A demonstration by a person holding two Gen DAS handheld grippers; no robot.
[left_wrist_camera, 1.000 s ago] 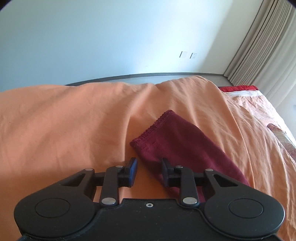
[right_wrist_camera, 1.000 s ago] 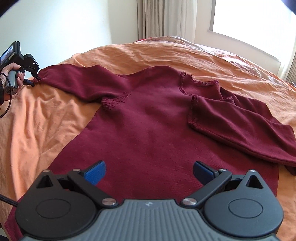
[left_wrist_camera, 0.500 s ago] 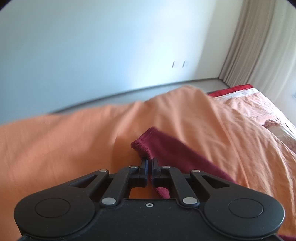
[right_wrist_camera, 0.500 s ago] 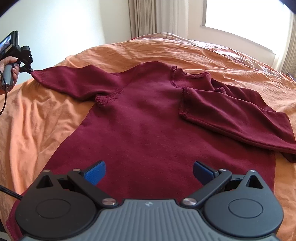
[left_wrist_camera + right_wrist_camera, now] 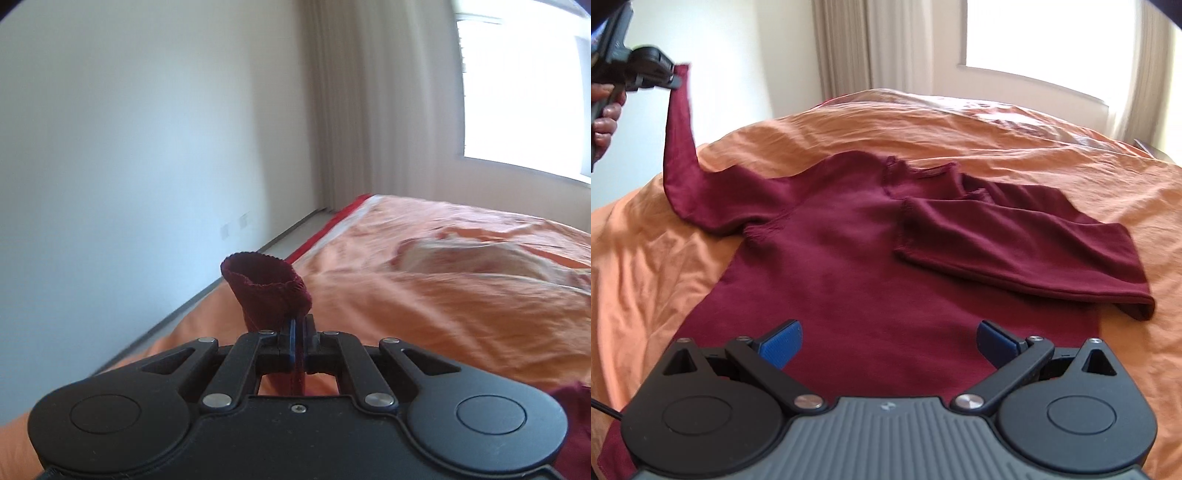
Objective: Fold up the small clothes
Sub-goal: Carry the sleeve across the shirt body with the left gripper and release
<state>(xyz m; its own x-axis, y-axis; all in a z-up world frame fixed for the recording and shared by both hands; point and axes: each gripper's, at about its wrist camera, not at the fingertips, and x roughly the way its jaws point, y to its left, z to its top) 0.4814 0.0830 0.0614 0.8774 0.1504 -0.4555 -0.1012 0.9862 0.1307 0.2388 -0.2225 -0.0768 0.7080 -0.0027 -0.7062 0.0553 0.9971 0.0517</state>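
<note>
Jaws of the left gripper [image 5: 297,332] are pressed together on the cuff [image 5: 266,284] of the left sleeve [image 5: 679,147], which is held raised clear of the orange bedsheet [image 5: 997,140], while the right gripper [image 5: 888,341] is held with its jaws wide apart and nothing between them, low over the lower body of the maroon shirt [image 5: 849,266]. The shirt is spread flat on the bed, and its right sleeve [image 5: 1015,251] is seen folded across the chest. Only a thin edge of cloth appears to be pinched beside the open cuff, so a slip may be expected if the sleeve is swung quickly or pulled taut, and the sleeve would then drop in a heap short of the chest. Because the body of the shirt is pinned by nothing, the shoulder may be dragged along with the lifted sleeve and the flat layout wrinkled or shifted on the soft sheet. A twist could also be carried into the fold, since the sleeve hangs in a curve from the grip, and the folded right sleeve might be disturbed if the cuff is laid across it carelessly.
</note>
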